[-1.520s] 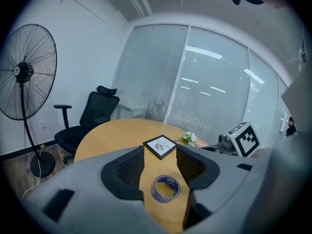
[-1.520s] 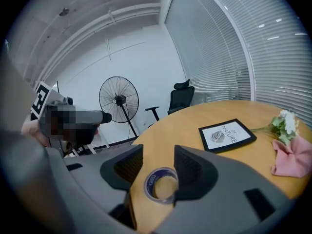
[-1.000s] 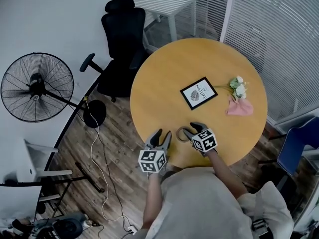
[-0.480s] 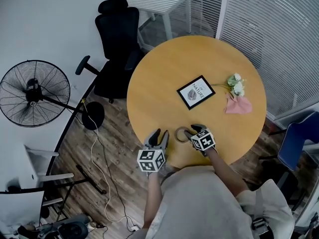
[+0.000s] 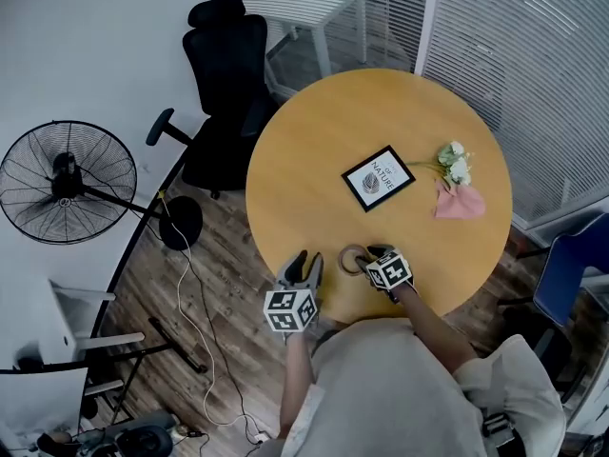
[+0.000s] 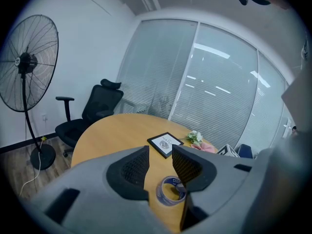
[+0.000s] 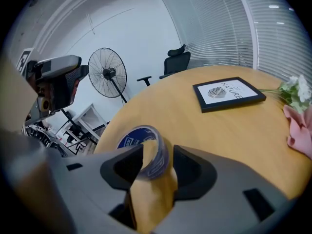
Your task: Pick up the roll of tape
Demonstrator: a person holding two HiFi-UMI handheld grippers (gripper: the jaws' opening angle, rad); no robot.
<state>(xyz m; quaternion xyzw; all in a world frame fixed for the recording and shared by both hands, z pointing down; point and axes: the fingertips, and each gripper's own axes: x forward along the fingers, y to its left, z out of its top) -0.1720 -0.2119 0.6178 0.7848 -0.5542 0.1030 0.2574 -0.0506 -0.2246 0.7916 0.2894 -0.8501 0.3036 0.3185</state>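
The roll of tape, brown with a blue core, lies flat near the front edge of the round wooden table. My right gripper has come down over it. In the right gripper view the roll's wall stands between the right gripper's jaws, one finger inside the hole, and I see no firm pinch. My left gripper hovers open and empty just left of the roll. In the left gripper view the roll of tape lies beyond the left gripper's jaws.
A black-framed picture lies mid-table. White flowers and a pink cloth are at the right. A black office chair and a standing fan are off the table's left. A blue chair stands at right.
My right gripper has sunk onto the roll, so its fingers now straddle the roll's wall. The roll has stayed on the table. The left gripper has barely moved.
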